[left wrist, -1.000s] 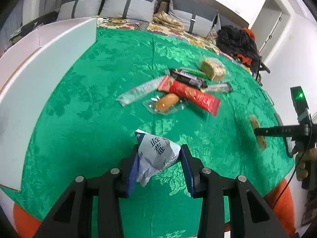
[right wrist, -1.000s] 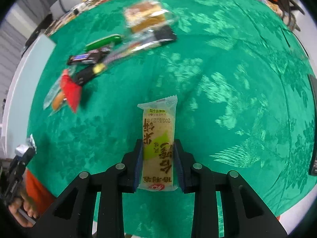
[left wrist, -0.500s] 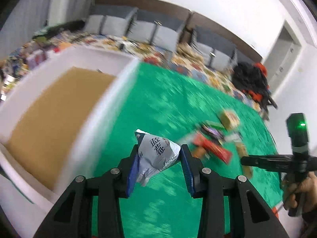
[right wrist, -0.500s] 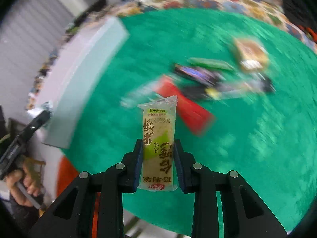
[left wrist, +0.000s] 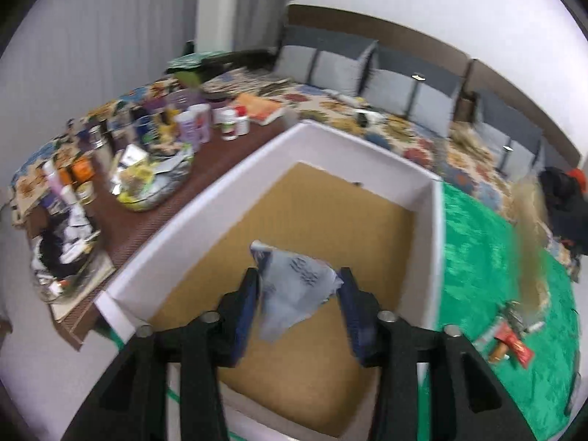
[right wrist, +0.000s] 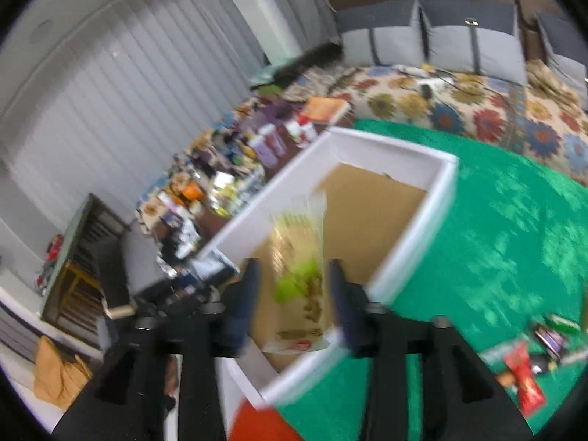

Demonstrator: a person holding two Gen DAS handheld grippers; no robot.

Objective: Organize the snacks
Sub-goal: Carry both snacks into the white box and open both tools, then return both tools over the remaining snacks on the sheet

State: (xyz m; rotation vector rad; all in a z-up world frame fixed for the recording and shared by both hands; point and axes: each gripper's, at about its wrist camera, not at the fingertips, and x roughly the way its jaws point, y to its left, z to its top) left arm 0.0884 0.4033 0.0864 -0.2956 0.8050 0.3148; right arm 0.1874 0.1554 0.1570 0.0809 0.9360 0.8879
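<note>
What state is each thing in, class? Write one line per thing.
Left tool: open, jaws just widened, above the box.
Grey snack packet: loose between the jaws, over the box.
Right tool: open, jaws just widened.
Yellow-green snack bar: released, blurred, over the box.
White box: lidless, nothing on its brown floor.

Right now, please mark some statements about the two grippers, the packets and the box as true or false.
1. A grey packet is between the left gripper fingers. True.
2. The left gripper is above the green cloth. False: it is above the white box, over its brown floor.
3. The right gripper pads press on the yellow-green packet. False: the jaws have just been opening, and gaps show on both sides of the packet.
4. Other snacks still lie on the green cloth. True.
5. The box floor is full of snacks. False: its brown floor is bare where visible.
</note>
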